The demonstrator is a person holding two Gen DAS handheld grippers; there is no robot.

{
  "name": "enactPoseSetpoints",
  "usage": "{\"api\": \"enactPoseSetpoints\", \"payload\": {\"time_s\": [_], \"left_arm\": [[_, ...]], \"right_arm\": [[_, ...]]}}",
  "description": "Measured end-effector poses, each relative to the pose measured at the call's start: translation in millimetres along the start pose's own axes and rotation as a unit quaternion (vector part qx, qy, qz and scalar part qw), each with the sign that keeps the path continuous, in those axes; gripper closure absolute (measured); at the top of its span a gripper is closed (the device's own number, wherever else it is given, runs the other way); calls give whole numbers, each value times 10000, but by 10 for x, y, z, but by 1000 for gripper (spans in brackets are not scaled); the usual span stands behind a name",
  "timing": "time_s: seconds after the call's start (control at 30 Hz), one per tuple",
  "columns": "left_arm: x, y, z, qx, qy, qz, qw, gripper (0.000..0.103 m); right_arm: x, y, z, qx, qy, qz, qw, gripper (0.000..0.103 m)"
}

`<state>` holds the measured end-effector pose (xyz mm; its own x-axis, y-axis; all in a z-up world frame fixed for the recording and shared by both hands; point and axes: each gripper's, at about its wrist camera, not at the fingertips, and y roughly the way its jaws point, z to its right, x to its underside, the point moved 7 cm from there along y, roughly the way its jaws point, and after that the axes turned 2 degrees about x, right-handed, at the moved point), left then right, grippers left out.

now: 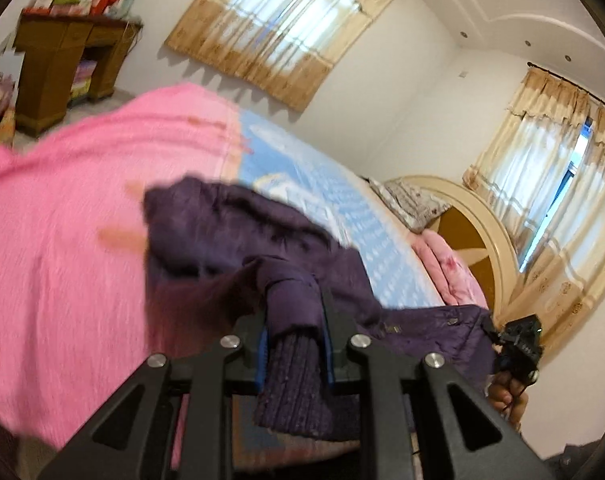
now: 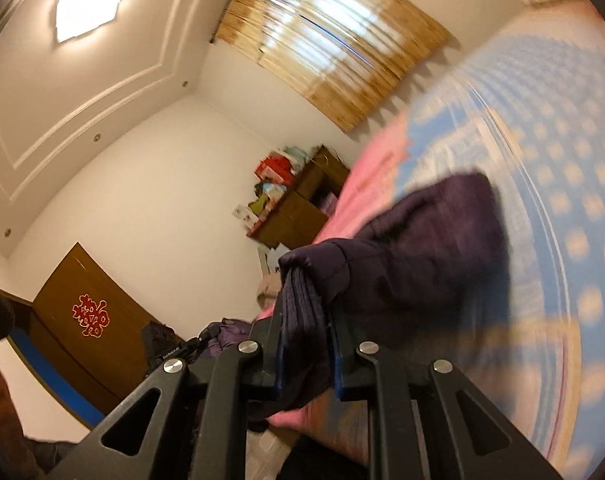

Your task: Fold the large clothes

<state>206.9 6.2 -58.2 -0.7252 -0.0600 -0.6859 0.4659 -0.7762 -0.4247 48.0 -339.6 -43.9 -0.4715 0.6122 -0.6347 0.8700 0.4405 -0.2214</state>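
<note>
Left gripper (image 1: 296,316) clamped on ribbed cuff of purple padded jacket (image 1: 230,232); right gripper (image 2: 304,322) clamped on the other ribbed cuff. Jacket hangs just ahead of both, above pink blanket (image 1: 62,200) and blue bedspread (image 1: 322,184). Curtained window (image 1: 278,24) beyond.

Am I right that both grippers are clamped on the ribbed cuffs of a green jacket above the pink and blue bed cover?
Not quite: the jacket is dark purple, not green, as both wrist views show. The rest holds: the left gripper and the right gripper are each shut on a ribbed cuff, with the pink and blue bed cover behind.
</note>
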Motion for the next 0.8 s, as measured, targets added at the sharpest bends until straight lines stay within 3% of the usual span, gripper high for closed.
{"api": "enactPoseSetpoints", "payload": {"time_s": [0.13,0.3,0.37,0.43,0.53,0.6,0.67,0.7,0.8], "left_arm": [[-525,408,-93,-11,-161,-60,9999,82],[-1018,1227,-482,-157,-616,-424,9971,82],[-1173,1580,-704,-448,-715,-580,9947,82],[-1265,1848,-859,-557,-748,-684,9933,82],[-1271,2382,-1220,-885,-945,-1019,9863,80],[-1205,2690,-1509,-1196,-1216,-1303,9767,78],[-1116,2858,-1643,-1228,-1456,-1530,9697,76],[-1102,2846,-1640,-1232,-1535,-1531,9684,75],[-1126,2674,-1514,-1077,-1488,-1426,9726,64]], "right_arm": [[-577,503,125,167,92,88,9998,87],[-1235,1247,652,694,391,109,9968,87],[-1388,1577,894,848,552,-8,9949,87],[-1496,1860,1201,1271,512,-23,9906,87],[-1526,2296,1702,1691,626,-183,9834,87],[-1487,2530,1956,1806,635,-357,9808,87],[-1460,2651,2124,1998,593,-413,9772,84],[-1457,2683,2146,1971,581,-436,9777,77],[-1469,2661,2136,1846,486,-425,9807,57]]}}
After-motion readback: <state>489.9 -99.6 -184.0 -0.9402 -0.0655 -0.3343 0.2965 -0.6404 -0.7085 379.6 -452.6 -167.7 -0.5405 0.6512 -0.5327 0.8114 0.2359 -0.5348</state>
